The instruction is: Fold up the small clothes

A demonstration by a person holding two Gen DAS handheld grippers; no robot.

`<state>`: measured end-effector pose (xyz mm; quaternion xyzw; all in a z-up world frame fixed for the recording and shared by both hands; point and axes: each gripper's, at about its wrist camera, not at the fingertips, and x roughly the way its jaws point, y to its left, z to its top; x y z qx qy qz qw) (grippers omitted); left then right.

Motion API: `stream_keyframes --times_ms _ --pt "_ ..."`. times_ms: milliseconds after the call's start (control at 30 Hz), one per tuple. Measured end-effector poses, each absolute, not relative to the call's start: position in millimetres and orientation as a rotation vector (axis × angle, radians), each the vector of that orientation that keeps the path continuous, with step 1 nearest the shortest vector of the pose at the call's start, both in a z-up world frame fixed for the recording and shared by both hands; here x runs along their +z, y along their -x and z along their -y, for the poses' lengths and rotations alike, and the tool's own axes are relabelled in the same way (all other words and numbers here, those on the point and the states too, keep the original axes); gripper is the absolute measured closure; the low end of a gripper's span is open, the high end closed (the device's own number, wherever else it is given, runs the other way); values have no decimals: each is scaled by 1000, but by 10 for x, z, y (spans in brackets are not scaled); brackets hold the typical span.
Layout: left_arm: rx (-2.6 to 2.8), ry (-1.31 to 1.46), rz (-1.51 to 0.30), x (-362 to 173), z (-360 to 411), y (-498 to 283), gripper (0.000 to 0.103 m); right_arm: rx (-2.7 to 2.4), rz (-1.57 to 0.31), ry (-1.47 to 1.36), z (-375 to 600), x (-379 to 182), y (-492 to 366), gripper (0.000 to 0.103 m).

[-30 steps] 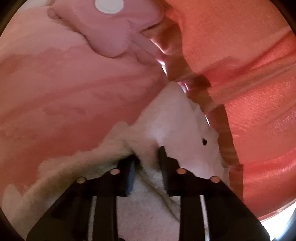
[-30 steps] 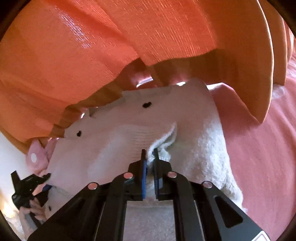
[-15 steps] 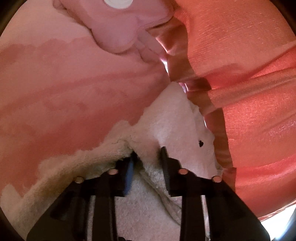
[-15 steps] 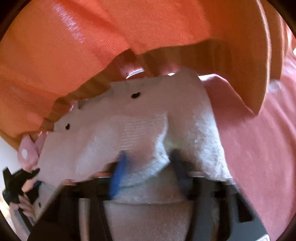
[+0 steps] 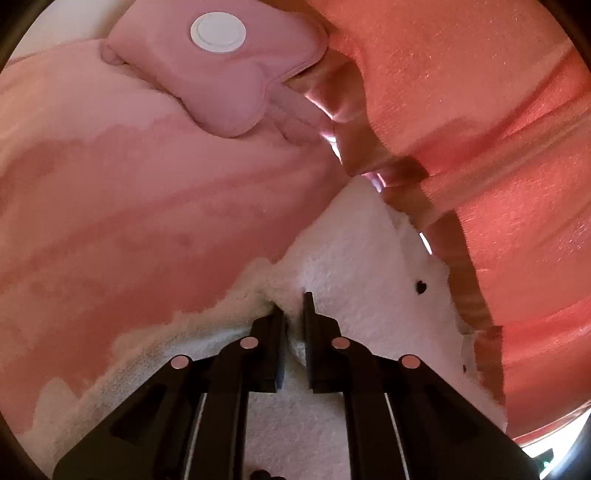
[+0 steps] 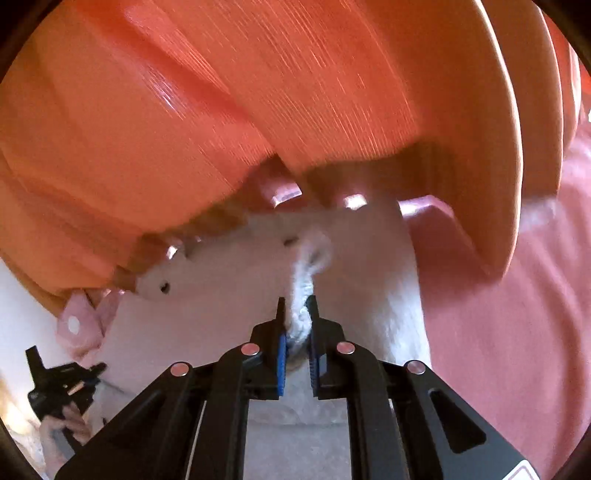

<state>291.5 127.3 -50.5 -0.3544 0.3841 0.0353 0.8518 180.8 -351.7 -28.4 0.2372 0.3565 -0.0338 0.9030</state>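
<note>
Right wrist alone shows a hand (image 6: 55, 430); both grippers (image 5: 293, 306) (image 6: 297, 308) pinch the white fleece garment (image 5: 362, 280) — clamped.

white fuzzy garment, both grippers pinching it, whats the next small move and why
Probably lift both edges together and carry them over to fold. The left gripper and right gripper are each shut on a bunched edge of the white fuzzy garment, which lies on the pink bedding.

A soft pink bow-shaped cushion with a white round disc (image 5: 218, 33) lies on the pink bedcover (image 5: 129, 206), beside hanging orange curtain folds (image 6: 258, 92).
</note>
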Motion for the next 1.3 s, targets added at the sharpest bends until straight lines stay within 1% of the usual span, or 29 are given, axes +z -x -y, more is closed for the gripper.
stream_keyframes --times_ms 67,100,133,167,200,233,267,300,333,367,400,533,600,667,733,800,833,867,900,933,967,1000,1033,1100,1167,1267,1300 --pt "77 729 -818 -544 -1263 -2900 96 -119 -848 -505 3572 -649 -1839 94" --pt "71 724 -819 -538 -1258 -2875 95 -107 -832 -536 3606 -715 -1797 96" --pt "68 719 -819 -518 -1257 -2850 94 -101 -840 -563 3646 -646 -1777 95" --pt "54 702 -812 -447 -1245 -2815 92 -101 -846 -574 3658 -537 -1752 89" --pt "40 685 -805 -385 -1241 -2773 91 -107 -823 -579 3660 -397 -1669 82" --pt "26 658 -798 -300 -1242 -2706 87 -100 -792 -579 3645 -217 -1524 82" --pt "1 601 -790 -183 -1247 -2598 73 -78 -790 -574 3625 -100 -1400 75" --pt "-15 549 -780 -83 -1278 -2474 52 -60 -799 -573 3615 2 -1259 62" --pt "-18 502 -767 13 -1331 -2301 42 -47 -815 -577 3608 89 -1049 54" --pt "-26 467 -764 73 -1405 -2102 27 -35 -840 -582 3608 129 -878 44" --pt "-44 443 -782 83 -1475 -1934 20 -9 -902 -580 3583 109 -637 39" --pt "-110 334 -988 -182 -1733 -1291 19 51 -1165 -527 3446 -190 59 38" --pt "-114 310 -1072 -361 -1851 -1012 19 74 -1250 -535 3384 -314 332 38" --pt "-125 361 -1127 -468 -1953 -851 19 112 -1277 -590 3326 -378 540 38" --pt "-131 459 -1120 -417 -2033 -818 19 121 -1289 -617 3264 -406 599 36" --pt "-186 604 -1180 -471 -2014 -830 13 106 -1294 -617 3190 -418 575 32" --pt "-215 634 -1214 -525 -1952 -845 12 88 -1292 -615 3154 -426 545 32" --pt "-192 594 -1203 -518 -1877 -843 12 77 -1291 -614 3078 -441 492 32" --pt "-171 541 -1199 -498 -1805 -836 15 65 -1281 -607 3026 -446 442 38" --pt "-152 483 -1201 -482 -1726 -841 21 46 -1264 -585 2996 -434 416 54" --pt "-137 419 -1189 -449 -1644 -828 49 42 -1262 -572 2994 -408 441 90" --pt "-159 384 -1188 -426 -1585 -825 88 44 -1240 -596 2997 -365 454 96" --pt "-184 390 -1203 -411 -1570 -822 95 47 -1206 -608 3021 -278 496 97" --pt "-189 451 -1188 -309 -1661 -720 95 63 -1125 -589 3054 -54 604 98" --pt "-217 454 -1127 -63 -1747 -534 96 71 -1066 -577 3086 160 767 98" --pt "-267 453 -1074 214 -1811 -253 97 70 -1002 -562 3198 416 1134 99" --pt "-282 448 -1062 287 -1835 -135 98 64 -992 -568 3250 459 1307 99"
